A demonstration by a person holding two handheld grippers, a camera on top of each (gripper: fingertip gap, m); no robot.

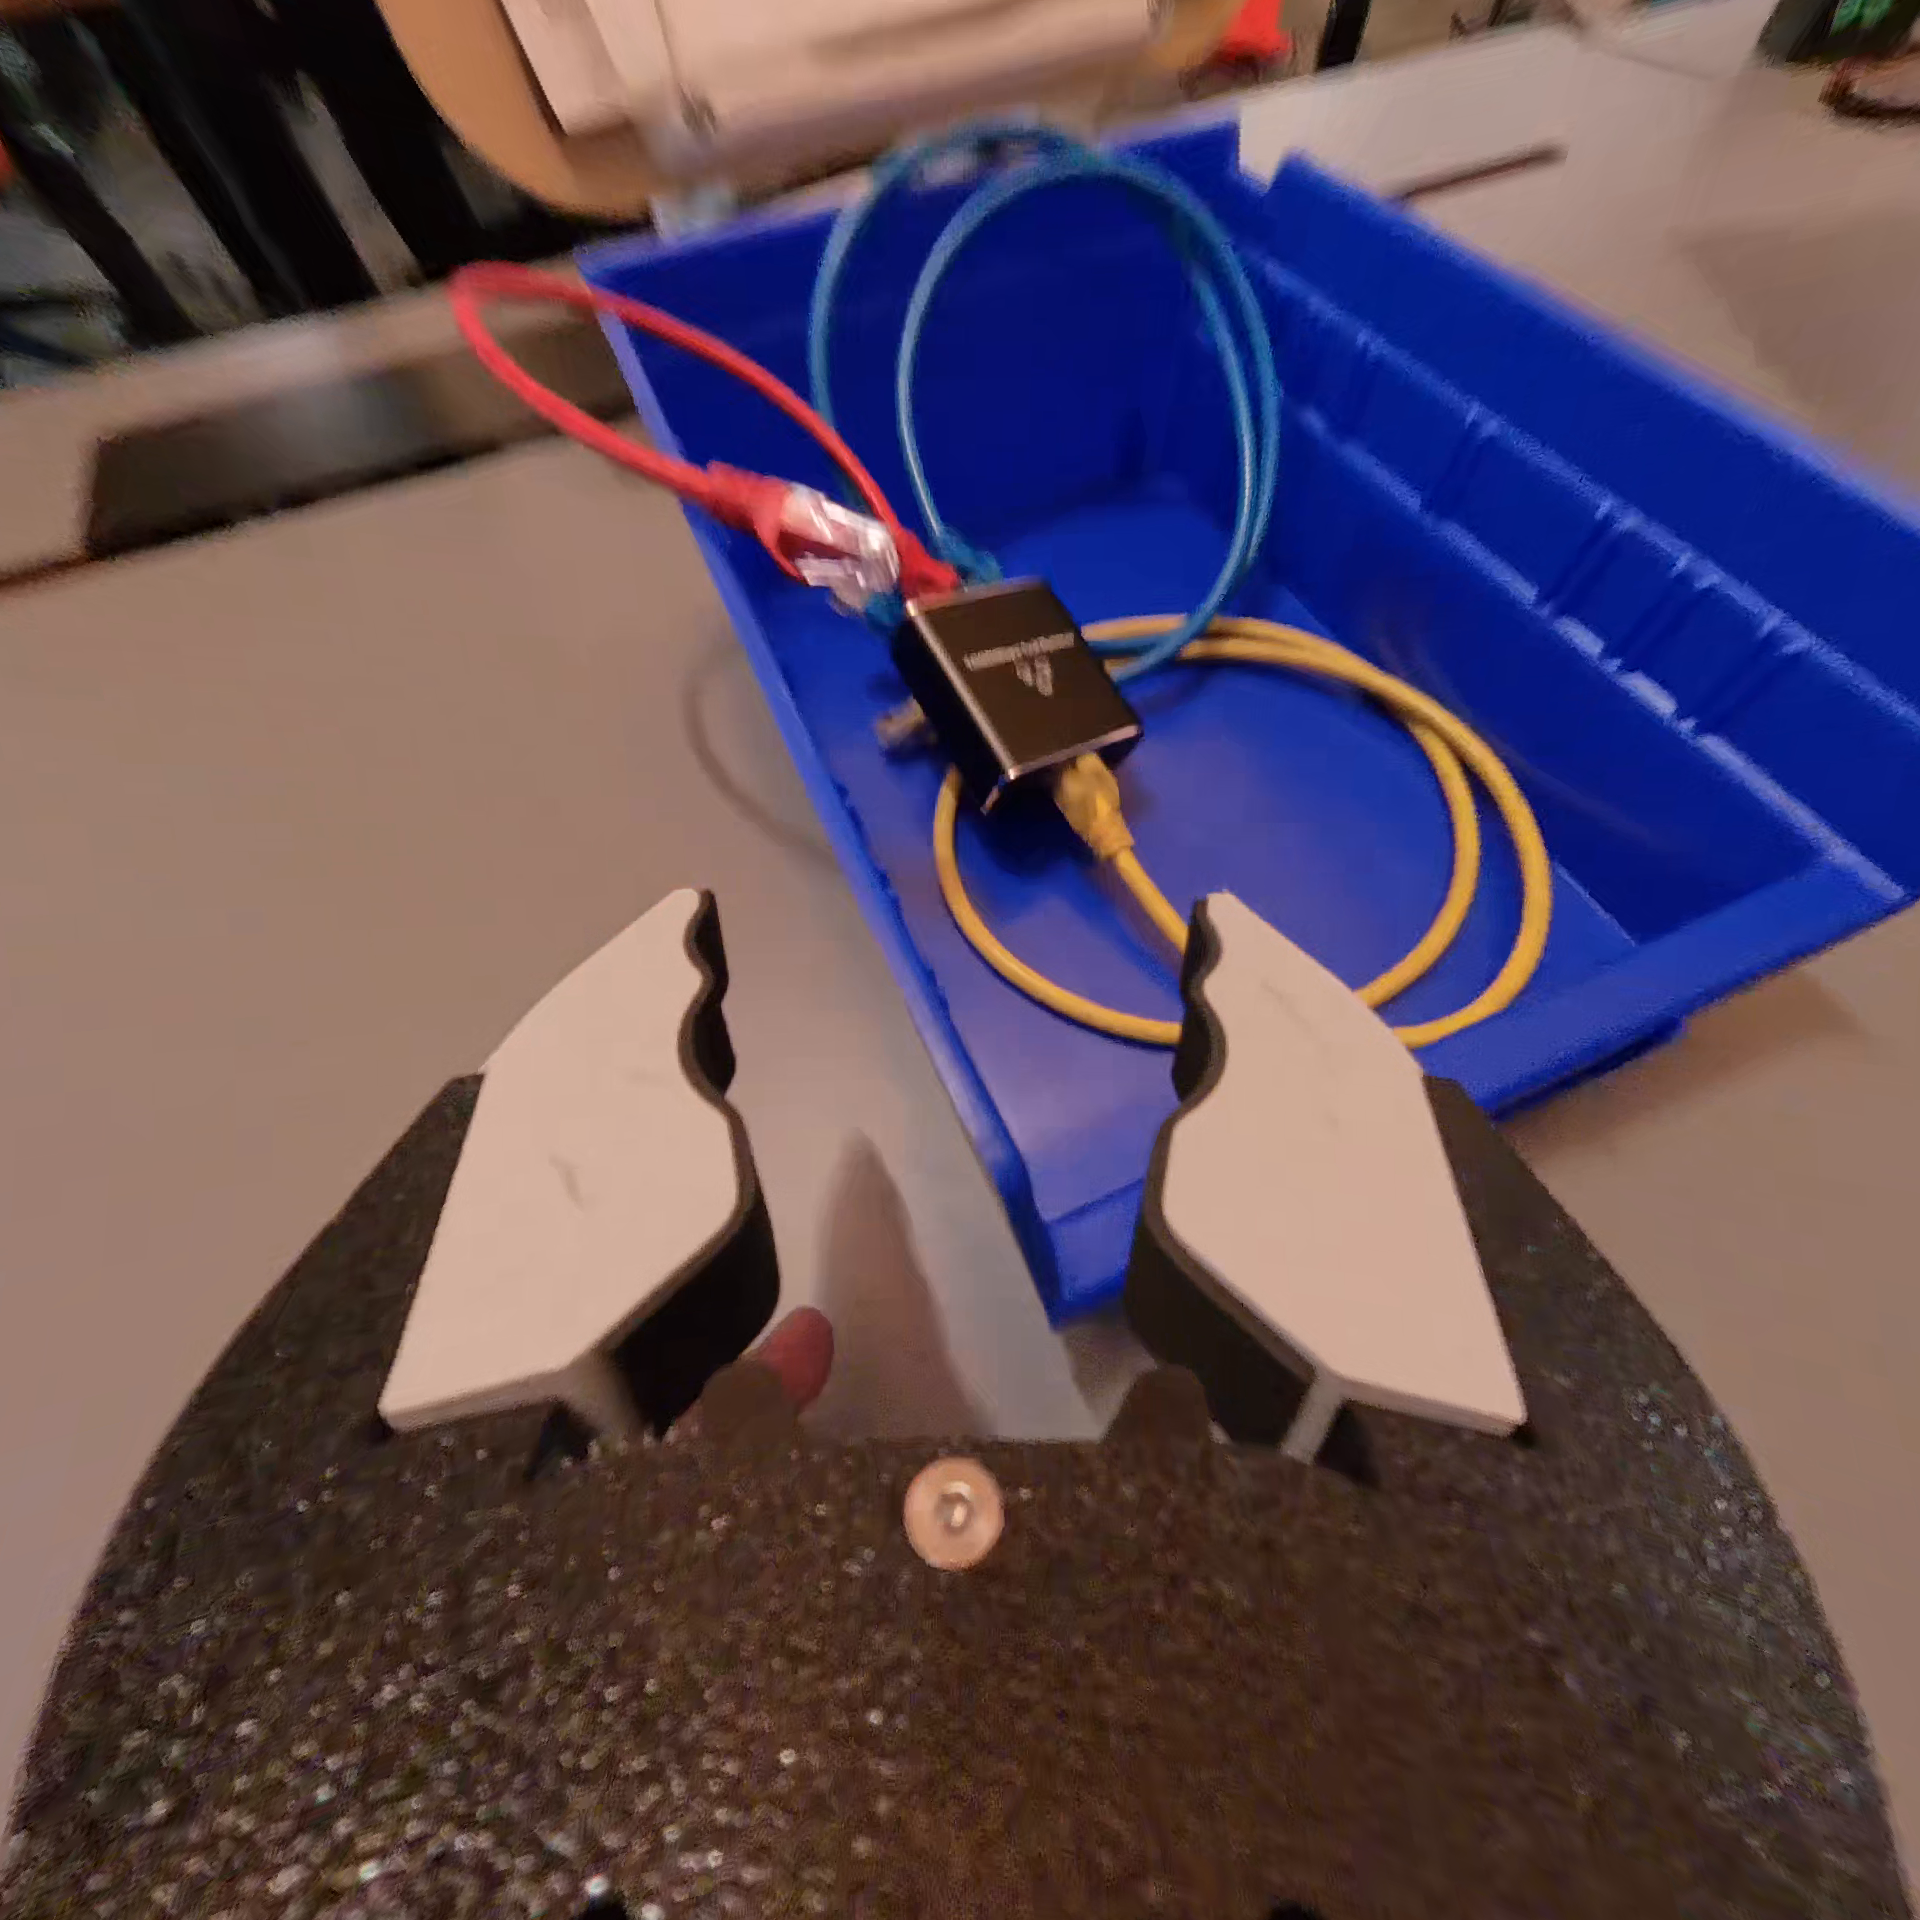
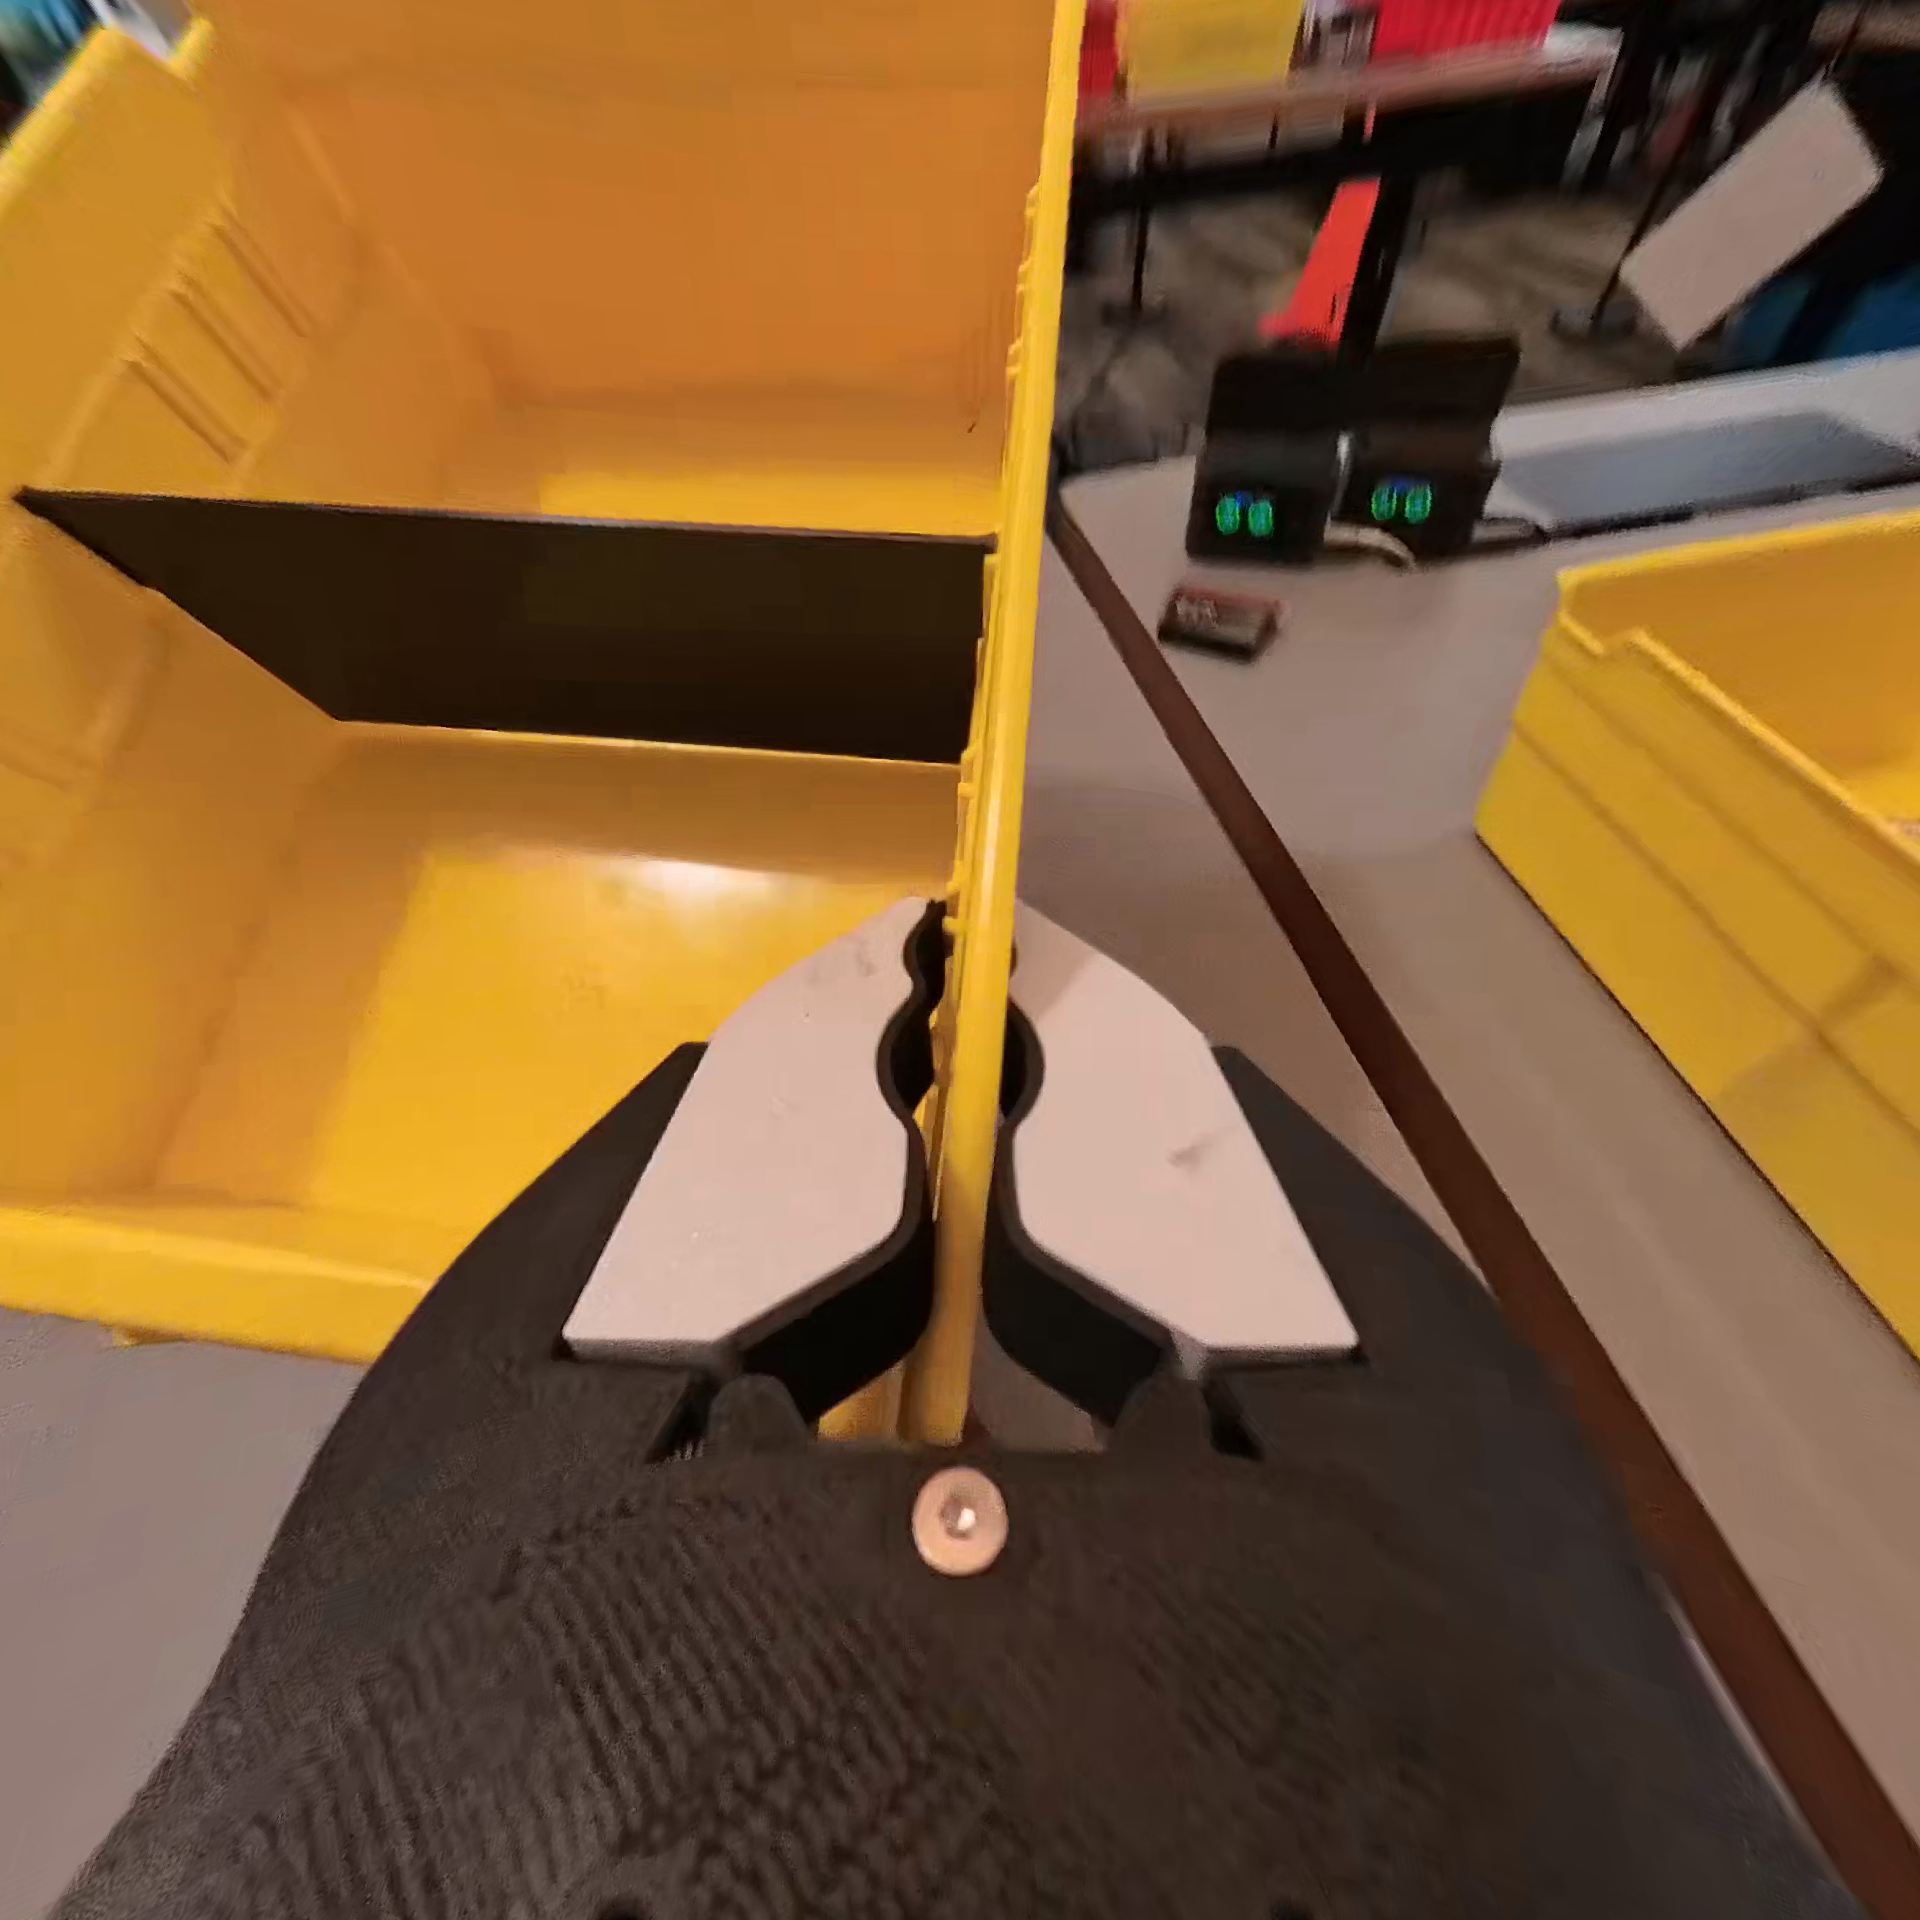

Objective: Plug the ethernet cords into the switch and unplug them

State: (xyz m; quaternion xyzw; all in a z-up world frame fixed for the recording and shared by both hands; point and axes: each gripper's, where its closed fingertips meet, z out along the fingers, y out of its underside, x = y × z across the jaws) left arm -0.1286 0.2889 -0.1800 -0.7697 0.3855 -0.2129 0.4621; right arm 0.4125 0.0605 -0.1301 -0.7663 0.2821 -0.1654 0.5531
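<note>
Between right claw [image 2: 971,935] fingers: bin wall [image 2: 1023,623].

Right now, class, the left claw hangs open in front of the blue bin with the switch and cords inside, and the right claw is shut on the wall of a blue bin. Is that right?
One detail is wrong. In the right wrist view the right claw is shut on the wall of a yellow bin, not a blue one. The left claw is open before the blue bin holding the switch and cords.
</note>
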